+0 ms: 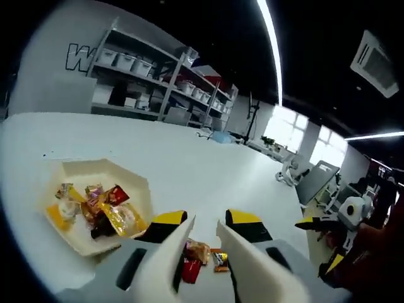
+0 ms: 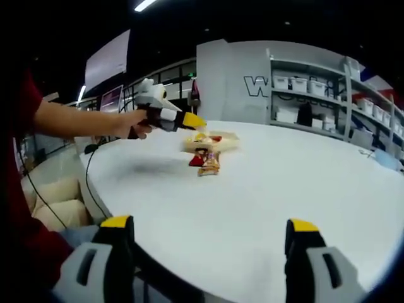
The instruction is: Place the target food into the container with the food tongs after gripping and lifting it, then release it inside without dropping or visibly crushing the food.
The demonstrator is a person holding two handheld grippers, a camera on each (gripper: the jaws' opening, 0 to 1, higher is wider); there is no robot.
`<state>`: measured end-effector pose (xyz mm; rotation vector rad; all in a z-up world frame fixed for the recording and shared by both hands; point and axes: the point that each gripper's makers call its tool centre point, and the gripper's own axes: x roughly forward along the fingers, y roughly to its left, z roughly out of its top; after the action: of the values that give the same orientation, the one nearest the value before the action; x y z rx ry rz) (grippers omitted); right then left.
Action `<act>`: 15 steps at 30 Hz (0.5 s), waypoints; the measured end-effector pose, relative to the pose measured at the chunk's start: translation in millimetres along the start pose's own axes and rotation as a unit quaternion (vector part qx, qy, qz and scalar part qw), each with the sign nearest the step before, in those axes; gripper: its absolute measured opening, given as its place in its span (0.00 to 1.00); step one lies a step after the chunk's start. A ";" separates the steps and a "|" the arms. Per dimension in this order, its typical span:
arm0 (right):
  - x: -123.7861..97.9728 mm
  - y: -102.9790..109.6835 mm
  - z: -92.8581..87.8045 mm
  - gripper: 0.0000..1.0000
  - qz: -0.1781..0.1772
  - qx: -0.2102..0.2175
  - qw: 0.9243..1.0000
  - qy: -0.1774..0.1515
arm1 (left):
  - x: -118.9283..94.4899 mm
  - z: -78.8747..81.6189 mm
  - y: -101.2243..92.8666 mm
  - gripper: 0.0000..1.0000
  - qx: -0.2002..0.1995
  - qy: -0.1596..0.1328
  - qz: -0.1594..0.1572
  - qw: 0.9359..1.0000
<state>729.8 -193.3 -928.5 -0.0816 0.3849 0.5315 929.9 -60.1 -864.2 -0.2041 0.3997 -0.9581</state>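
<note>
Lying on the white table point(image 2: 265, 189) just beside the container point(image 1: 136, 183), two snack packets point(image 1: 197, 255) sit loose below the left tongs point(image 1: 203, 230), whose jaws stand released and empty. Right tongs point(image 2: 208, 235) gape wide. Wall lettering starts "W".

My left gripper's fingers point(image 1: 165, 265) hide most of the loose snack packets point(image 1: 197, 257) at lower centre. In the right gripper view the container point(image 2: 211, 142) looks too small, its contents perhaps wrapped snacks.
</note>
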 end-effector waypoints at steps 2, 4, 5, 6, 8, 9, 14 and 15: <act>-0.1 -0.2 -0.4 0.99 0.000 0.002 1.000 0.001 | -1.4 2.0 1.4 0.22 0.001 0.000 0.006 1.000; -0.1 -0.6 -0.7 0.99 -0.001 0.000 1.000 0.002 | -3.5 3.2 3.5 0.22 0.003 -0.001 0.011 1.000; -0.2 -0.8 -0.4 0.99 -0.001 0.001 1.000 0.001 | -4.2 3.7 3.7 0.23 0.001 -0.003 0.012 1.000; -0.2 -0.9 -0.3 0.99 -0.001 0.003 1.000 0.000 | -4.3 3.2 2.5 0.23 -0.002 -0.001 0.011 1.000; 0.0 -0.6 -0.9 0.99 0.000 0.001 1.000 0.002 | -3.3 -1.2 -0.5 0.23 0.004 0.006 0.012 1.000; 0.3 -0.6 -1.0 0.99 0.000 0.001 1.000 0.002 | -2.3 -4.3 -3.7 0.23 0.002 0.010 0.009 1.000; 1.3 1.0 -1.6 0.99 0.003 -0.001 1.000 0.005 | 9.4 -23.8 -26.4 0.24 0.029 0.028 0.001 0.999; 1.2 1.3 -1.6 0.99 0.003 -0.001 1.000 0.005 | 11.2 -26.8 -26.8 0.25 0.030 0.031 0.001 0.999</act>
<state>729.5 -191.9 -930.4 -0.0854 0.3948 0.5379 904.2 -84.3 -882.1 -0.1202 0.4267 -0.9749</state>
